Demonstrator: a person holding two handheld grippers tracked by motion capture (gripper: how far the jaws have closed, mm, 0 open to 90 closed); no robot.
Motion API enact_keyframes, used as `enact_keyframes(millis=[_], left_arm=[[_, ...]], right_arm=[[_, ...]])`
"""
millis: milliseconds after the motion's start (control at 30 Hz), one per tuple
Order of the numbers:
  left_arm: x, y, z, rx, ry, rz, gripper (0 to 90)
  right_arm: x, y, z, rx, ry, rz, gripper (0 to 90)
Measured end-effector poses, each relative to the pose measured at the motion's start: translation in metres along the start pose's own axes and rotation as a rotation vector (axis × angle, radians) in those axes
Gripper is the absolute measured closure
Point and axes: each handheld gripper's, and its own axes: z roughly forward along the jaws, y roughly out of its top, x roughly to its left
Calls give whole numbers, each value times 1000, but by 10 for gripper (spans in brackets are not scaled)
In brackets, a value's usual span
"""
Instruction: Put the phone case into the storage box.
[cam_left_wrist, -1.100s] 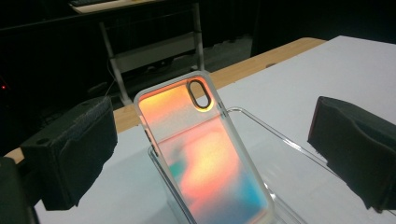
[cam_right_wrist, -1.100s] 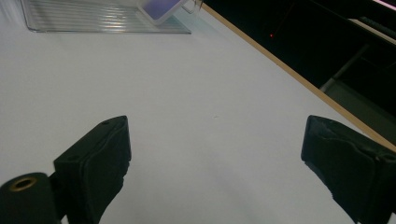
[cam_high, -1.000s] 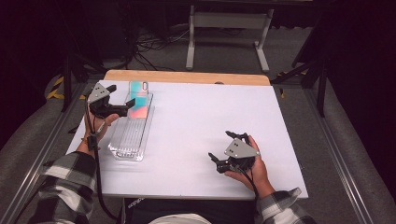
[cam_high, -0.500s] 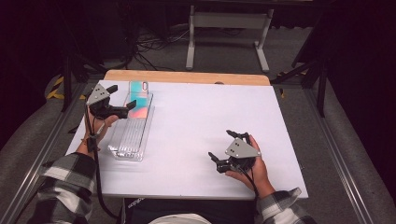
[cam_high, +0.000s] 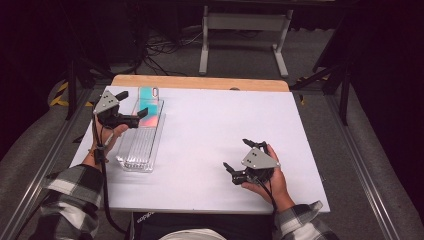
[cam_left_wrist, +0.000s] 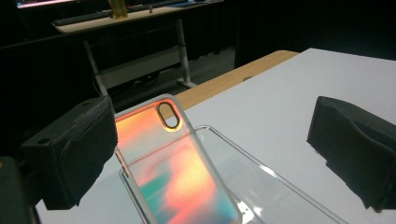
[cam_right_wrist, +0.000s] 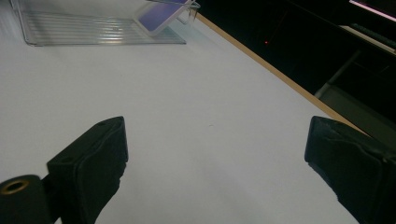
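Phone case (cam_high: 148, 102), lengthwise away, camera cutout far

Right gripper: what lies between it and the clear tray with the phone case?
Only bare white table lies between the right gripper and the clear tray holding the phone case, as the high view shows.

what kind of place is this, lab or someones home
Most likely a lab or recording workspace, not a home. A white-topped table stands between metal floor rails on grey carpet, cables trail behind it, and the person holds instrumented left tongs and right tongs near a clear tray.
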Motion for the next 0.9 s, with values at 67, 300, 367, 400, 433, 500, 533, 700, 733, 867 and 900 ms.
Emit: enact_keyframes(millis=[67,300,367,400,433,500,533,700,733,867,900], left_arm=[[-1,0,0,-6,4,0,22],[-6,2,-2,-11,-9,6,22],[-7,2,-2,-18,-10,9,23],[-7,2,-2,-18,-10,9,23],[-8,3,-4,-14,-20,6,24],[-10,3,-4,-16,-16,13,25],[-11,4,-4,-20,-17,16,25],[-15,6,-6,-25,-31,21,24],[-16,6,-7,-28,-30,23,24],[-23,6,-8,-22,-45,44,24],[-24,6,-8,-17,-50,43,24]], right_arm=[[0,0,0,0,0,-1,68],[0,1,0,-1,-1,-1,68],[-1,1,0,-3,-2,1,68],[-1,1,0,-3,-2,1,68],[-1,1,0,-3,-1,1,68],[-1,1,0,-3,-2,1,68],[-1,1,-1,-3,-1,3,68],[-1,2,-1,-13,1,7,68],[-1,2,-1,-13,1,7,68],[-2,2,-3,-26,-4,16,69],[-2,2,-4,-30,-4,15,69]])
